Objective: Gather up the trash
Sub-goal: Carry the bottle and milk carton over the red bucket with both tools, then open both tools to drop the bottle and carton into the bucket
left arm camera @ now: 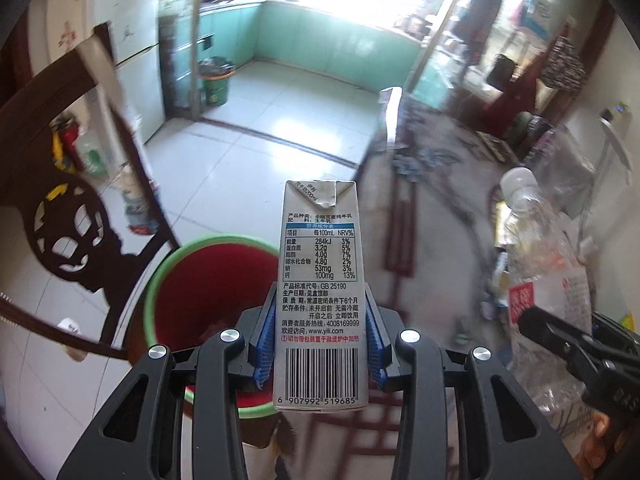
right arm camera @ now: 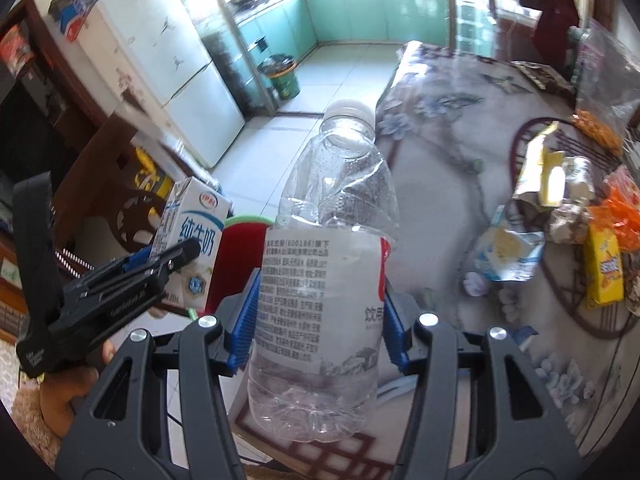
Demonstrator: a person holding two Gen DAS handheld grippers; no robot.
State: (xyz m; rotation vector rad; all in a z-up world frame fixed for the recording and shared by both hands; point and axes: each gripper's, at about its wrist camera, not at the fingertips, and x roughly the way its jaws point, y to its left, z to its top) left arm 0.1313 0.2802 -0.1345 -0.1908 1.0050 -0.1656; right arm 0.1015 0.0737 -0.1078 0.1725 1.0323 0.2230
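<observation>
Left wrist view: my left claw [left arm camera: 320,344] pinched a milk carton [left arm camera: 320,292] between its blue pads [left arm camera: 266,356], one pad pressed against each narrow side. I saw the carton standing upright in the claw, its nutrition panel and barcode facing the camera, its folded top uppermost. Behind and below it stood a red bin with a green rim [left arm camera: 168,276], its mouth partly hidden by the carton. A dark carved wooden chair [left arm camera: 76,220] stood to the left of the bin on the pale tiled floor [left arm camera: 248,160]. At the right edge my other claw appeared as a black arm carrying a clear plastic bottle [left arm camera: 536,240].

Right wrist view: my right claw [right arm camera: 320,320] pinched the bottle [right arm camera: 328,272] at its labelled middle, the pads pressing both sides. I saw the bottle empty, crumpled near the shoulder, its white cap [right arm camera: 348,110] pointing away from the camera. The left claw [right arm camera: 168,256] and its carton [right arm camera: 192,240] showed at the left, with the bin [right arm camera: 240,248] just behind them. To the right lay a bench [right arm camera: 460,152] under a flowered cloth, with wrappers [right arm camera: 508,252] and snack packets [right arm camera: 604,268] scattered on it, well apart from the bottle. A white fridge [right arm camera: 168,68] and a green bucket [right arm camera: 285,80] stood farther back.
</observation>
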